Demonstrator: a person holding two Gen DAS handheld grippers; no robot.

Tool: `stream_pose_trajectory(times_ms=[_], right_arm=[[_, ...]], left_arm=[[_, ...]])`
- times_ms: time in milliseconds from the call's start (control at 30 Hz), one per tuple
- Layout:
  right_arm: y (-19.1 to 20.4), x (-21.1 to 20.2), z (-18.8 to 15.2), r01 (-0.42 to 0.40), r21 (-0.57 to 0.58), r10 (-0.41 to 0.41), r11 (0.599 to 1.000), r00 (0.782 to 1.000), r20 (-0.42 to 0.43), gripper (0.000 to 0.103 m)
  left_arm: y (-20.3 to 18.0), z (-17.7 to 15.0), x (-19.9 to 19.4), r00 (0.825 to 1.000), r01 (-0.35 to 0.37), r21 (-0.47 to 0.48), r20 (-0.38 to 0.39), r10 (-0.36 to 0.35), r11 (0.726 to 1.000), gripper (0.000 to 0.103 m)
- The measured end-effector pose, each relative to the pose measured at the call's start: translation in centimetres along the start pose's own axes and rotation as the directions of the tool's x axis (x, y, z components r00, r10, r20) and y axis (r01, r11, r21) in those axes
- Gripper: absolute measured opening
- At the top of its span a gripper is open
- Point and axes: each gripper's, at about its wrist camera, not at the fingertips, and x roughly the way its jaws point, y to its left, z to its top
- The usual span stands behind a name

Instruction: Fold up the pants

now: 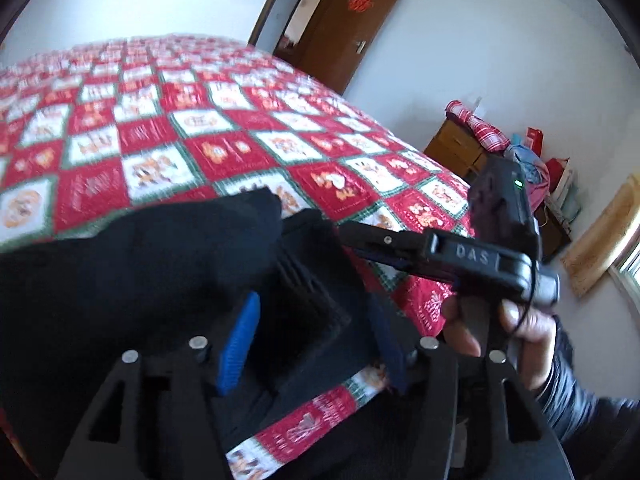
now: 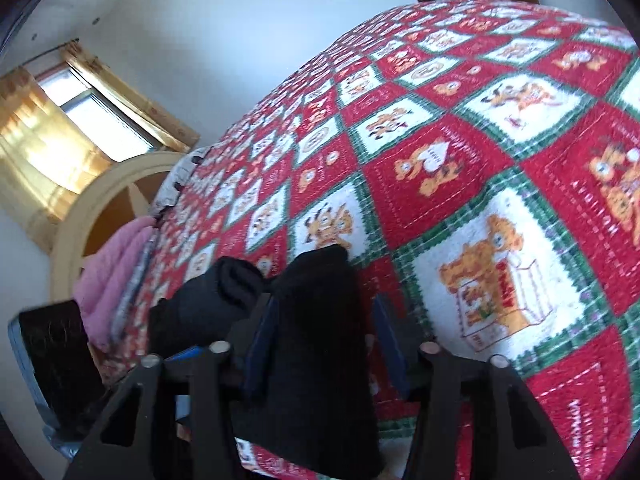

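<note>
1. The pants (image 1: 140, 272) lie on the bed (image 1: 224, 128), near its front edge.
2. The left gripper (image 1: 312, 332) has pants cloth between its fingers.
3. The right gripper (image 2: 320, 340) straddles a fold of the pants (image 2: 320, 340).
4. A door (image 1: 352, 28) stands behind the bed's far right corner.
5. A cabinet (image 1: 456, 148) stands right of the bed.

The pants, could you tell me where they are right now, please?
The black pants lie on the red checkered quilt at the bed's near edge, with fabric between each gripper's fingers in both wrist views.

bed (image 2: 460, 152) | red-white checked quilt; black pants (image 2: 320, 340) on it
</note>
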Motion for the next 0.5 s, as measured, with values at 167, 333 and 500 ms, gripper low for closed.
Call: stream_pose_trajectory(times_ms=[167,333,500], right_arm=[[1.6,0.3,-0.5,-0.063,-0.040,0.062,0.997,0.998,-0.029,0.058],[4.1,1.3,-1.8,-0.102,-0.104,0.092,0.989,0.992,-0.091,0.064],[5.9,3.0,-3.7,-0.079,-0.179,0.052,0.981,0.987,-0.150,0.064]], left_arm=[[2.0,-1.5,-3.3,0.957,-0.276,0.050,0.106,0.270,0.960,0.077],[5.7,-3.2,-4.5,0.890,-0.445,0.001,0.111,0.443,0.895,0.077],[7.2,-4.0,-4.0,0.879,-0.470,-0.022,0.081,0.470,0.882,0.079]])
